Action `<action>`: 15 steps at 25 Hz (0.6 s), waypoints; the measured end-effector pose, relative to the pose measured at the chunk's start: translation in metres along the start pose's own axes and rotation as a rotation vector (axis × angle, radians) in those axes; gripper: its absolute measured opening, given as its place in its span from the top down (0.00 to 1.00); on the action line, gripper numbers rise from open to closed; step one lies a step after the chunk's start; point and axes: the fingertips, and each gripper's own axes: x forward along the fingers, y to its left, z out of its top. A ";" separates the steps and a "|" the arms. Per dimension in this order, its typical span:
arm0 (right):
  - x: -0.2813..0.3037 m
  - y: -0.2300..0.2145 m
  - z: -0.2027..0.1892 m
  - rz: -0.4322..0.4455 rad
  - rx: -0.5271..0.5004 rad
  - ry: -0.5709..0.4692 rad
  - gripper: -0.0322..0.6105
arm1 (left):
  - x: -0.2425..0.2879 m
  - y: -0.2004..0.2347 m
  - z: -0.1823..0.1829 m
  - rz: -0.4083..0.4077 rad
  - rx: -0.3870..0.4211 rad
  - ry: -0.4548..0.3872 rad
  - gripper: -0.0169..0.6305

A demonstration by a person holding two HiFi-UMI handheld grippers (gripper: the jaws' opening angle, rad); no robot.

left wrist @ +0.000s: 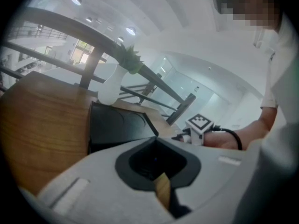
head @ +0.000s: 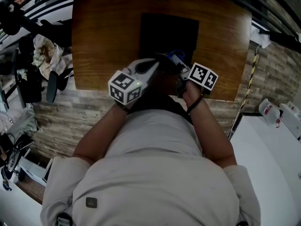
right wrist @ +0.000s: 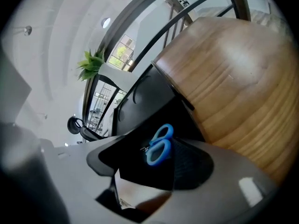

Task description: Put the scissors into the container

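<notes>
No words, numbers or brand names can be read anywhere. The left marker cube [head: 125,86] and the right marker cube [head: 203,76] carry only black-and-white square patterns, not letters. A small grey patch [head: 91,202] on the back of the person's shirt [head: 155,145] is too small to make out.

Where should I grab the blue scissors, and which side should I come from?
Probably the blue handle loops of the scissors: they lie closed, side by side, the only part showing; blades hidden. Come from the right gripper's side, since it faces them, open, and close across both loops.
</notes>
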 end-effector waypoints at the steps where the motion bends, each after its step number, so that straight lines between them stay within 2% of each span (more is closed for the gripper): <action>1: -0.001 0.001 0.000 -0.007 -0.018 0.004 0.49 | 0.000 -0.002 0.002 0.000 0.002 -0.006 0.97; 7: -0.015 0.005 0.001 -0.037 -0.089 0.000 0.46 | -0.007 -0.015 0.008 0.002 0.021 -0.024 0.97; 15: -0.037 0.019 0.002 -0.010 -0.125 -0.037 0.46 | -0.021 -0.035 0.013 0.007 0.054 -0.058 0.97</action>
